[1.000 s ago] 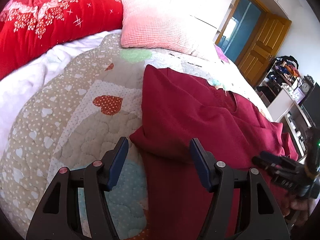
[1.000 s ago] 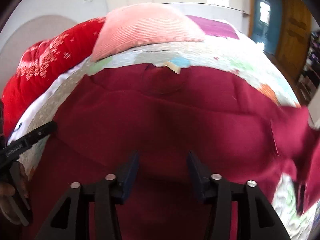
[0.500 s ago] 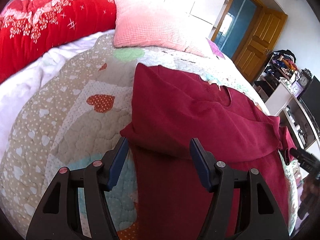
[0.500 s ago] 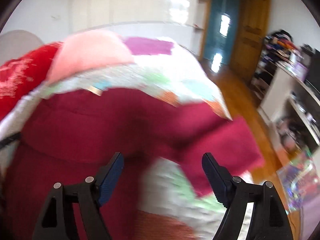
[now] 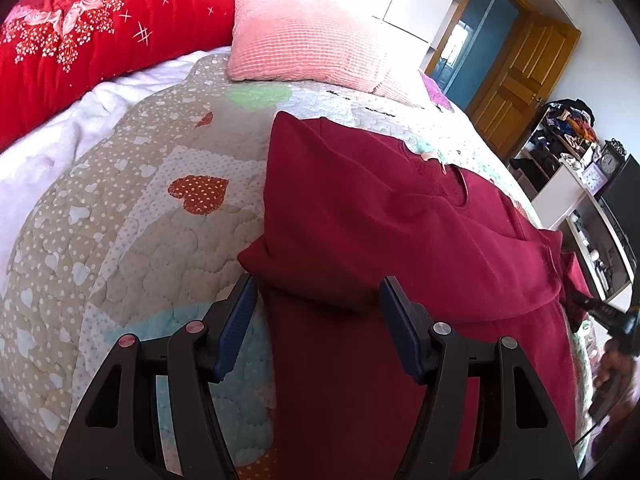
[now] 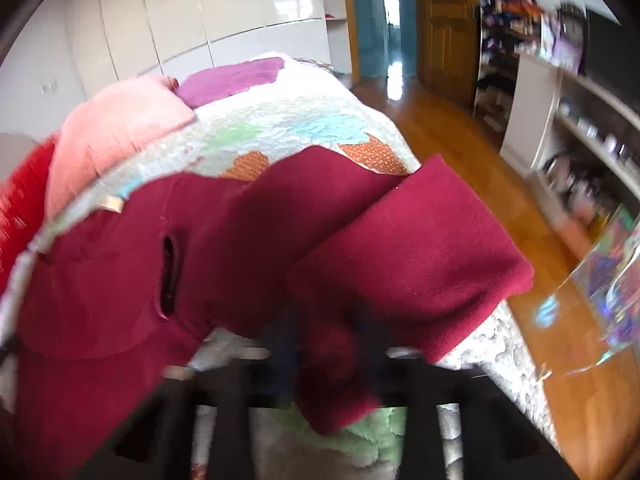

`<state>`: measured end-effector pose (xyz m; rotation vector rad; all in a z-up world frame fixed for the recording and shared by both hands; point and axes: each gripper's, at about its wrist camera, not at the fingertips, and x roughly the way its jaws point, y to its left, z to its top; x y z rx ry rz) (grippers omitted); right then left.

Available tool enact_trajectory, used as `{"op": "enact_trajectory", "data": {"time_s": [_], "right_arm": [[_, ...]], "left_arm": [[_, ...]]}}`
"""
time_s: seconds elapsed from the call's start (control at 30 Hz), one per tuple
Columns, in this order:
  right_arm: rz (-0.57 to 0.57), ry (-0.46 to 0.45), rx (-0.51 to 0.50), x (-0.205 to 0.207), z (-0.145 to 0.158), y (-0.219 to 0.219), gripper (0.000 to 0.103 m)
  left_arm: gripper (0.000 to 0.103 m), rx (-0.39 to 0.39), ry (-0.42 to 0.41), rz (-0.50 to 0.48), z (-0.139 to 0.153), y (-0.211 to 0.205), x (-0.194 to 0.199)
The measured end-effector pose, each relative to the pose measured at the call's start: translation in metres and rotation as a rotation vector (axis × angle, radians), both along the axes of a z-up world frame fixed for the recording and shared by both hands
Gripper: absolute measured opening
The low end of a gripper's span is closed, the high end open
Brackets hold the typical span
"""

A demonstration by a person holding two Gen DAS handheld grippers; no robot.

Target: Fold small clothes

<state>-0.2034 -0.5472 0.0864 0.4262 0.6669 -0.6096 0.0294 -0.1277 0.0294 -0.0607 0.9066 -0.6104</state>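
A dark red sweater (image 5: 400, 240) lies spread on the patchwork quilt (image 5: 120, 220), its left sleeve folded across the body. My left gripper (image 5: 316, 320) is open and empty, its jaws straddling the folded sleeve's cuff edge. In the right wrist view the sweater's right sleeve (image 6: 400, 260) hangs toward the bed's right edge. My right gripper (image 6: 332, 356) is blurred, and its fingers look closed on the sleeve's fabric. The right gripper also shows at the far right of the left wrist view (image 5: 600, 312).
A pink pillow (image 5: 304, 40) and a red quilted blanket (image 5: 80, 36) lie at the bed's head. To the right are a wooden floor (image 6: 460, 128), a wooden door (image 5: 516, 76) and cluttered shelves (image 6: 580, 120).
My right gripper swung right from the sweater's body to the right sleeve and closed on it. My left gripper stayed open near the folded left sleeve.
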Motion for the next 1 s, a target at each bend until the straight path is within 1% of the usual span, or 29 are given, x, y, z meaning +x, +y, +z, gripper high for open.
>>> {"op": "enact_trajectory", "data": {"time_s": [0.07,0.1,0.17,0.23,0.3,0.33,0.37,0.4,0.43,0.5,0.57,0.6,0.63,0.67,0.7,0.73,0.77,0.8,0.87,1.0], "right_arm": [[0.007,-0.067,0.08,-0.013,0.013,-0.009,0.006],[0.023,-0.108,0.096,-0.019,0.023,-0.008,0.005],[0.092,-0.199,0.092,-0.024,0.057,0.005,0.005],[0.185,-0.275,0.073,-0.02,0.09,0.025,0.005],[0.309,-0.34,0.065,-0.01,0.123,0.058,0.005],[0.36,-0.357,0.067,-0.004,0.131,0.071,0.005],[0.438,-0.373,0.072,0.008,0.142,0.092,0.005],[0.492,-0.379,0.078,0.016,0.145,0.109,0.005],[0.571,-0.384,0.105,0.036,0.147,0.131,0.005],[0.649,-0.38,0.157,0.072,0.141,0.161,0.005],[0.707,-0.357,0.186,0.107,0.124,0.19,0.006],[0.735,-0.327,0.198,0.125,0.115,0.201,0.009],[0.752,-0.275,0.205,0.146,0.107,0.211,0.013],[0.753,-0.229,0.209,0.159,0.099,0.217,0.025],[0.753,-0.214,0.213,0.16,0.095,0.22,0.034],[0.76,-0.221,0.217,0.155,0.092,0.219,0.038],[0.766,-0.232,0.208,0.146,0.09,0.215,0.044],[0.758,-0.231,0.185,0.133,0.088,0.209,0.048],[0.719,-0.207,0.146,0.118,0.081,0.191,0.049],[0.577,-0.144,0.083,0.077,0.057,0.141,0.049]], "left_arm": [[0.064,-0.008,-0.005,0.003,0.004,0.003,0.0],[0.064,-0.014,-0.013,0.004,0.007,0.005,-0.001],[0.064,-0.032,-0.033,0.013,0.014,0.01,-0.003],[0.064,-0.052,-0.042,0.02,0.019,0.015,-0.003],[0.064,-0.072,-0.042,0.02,0.022,0.019,-0.003],[0.064,-0.085,-0.041,0.023,0.023,0.021,-0.003],[0.064,-0.095,-0.039,0.026,0.024,0.023,-0.002],[0.064,-0.106,-0.035,0.028,0.025,0.025,-0.001],[0.064,-0.123,-0.03,0.034,0.026,0.028,0.001],[0.063,-0.153,-0.02,0.049,0.027,0.034,0.004],[0.063,-0.187,-0.004,0.068,0.027,0.041,0.006],[0.063,-0.2,0.006,0.076,0.026,0.044,0.008],[0.063,-0.214,0.02,0.081,0.025,0.046,0.01],[0.063,-0.224,0.03,0.082,0.024,0.047,0.012],[0.063,-0.233,0.037,0.081,0.024,0.048,0.012],[0.063,-0.243,0.037,0.079,0.024,0.048,0.013],[0.064,-0.247,0.032,0.078,0.024,0.047,0.012],[0.064,-0.248,0.025,0.076,0.025,0.046,0.012],[0.064,-0.232,0.011,0.065,0.024,0.04,0.01],[0.064,-0.175,-0.002,0.055,0.022,0.025,0.01]]}}
